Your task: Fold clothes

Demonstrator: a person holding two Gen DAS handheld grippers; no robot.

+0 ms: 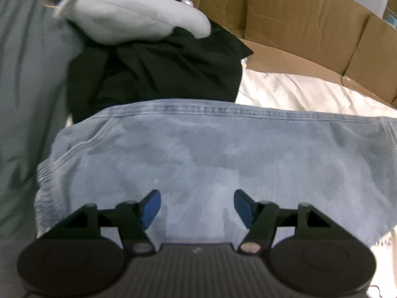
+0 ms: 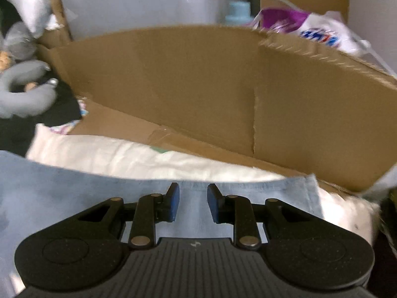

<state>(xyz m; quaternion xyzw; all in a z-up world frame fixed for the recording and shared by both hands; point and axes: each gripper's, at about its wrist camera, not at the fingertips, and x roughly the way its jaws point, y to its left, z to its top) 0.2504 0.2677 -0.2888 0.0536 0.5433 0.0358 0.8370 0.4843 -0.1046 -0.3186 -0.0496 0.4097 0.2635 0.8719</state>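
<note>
A light blue washed garment lies spread flat on a white sheet, its stitched hem along the far edge and a gathered edge at the left. My left gripper hovers above it, open, with nothing between the blue pads. In the right wrist view the same blue garment fills the lower left, its far right corner near the cardboard. My right gripper hangs over that part, its jaws apart by a narrow gap and empty.
A black garment and a grey neck pillow lie beyond the blue one, on a grey cover at the left. Brown cardboard walls stand behind the white sheet. A purple and white bag sits behind the cardboard.
</note>
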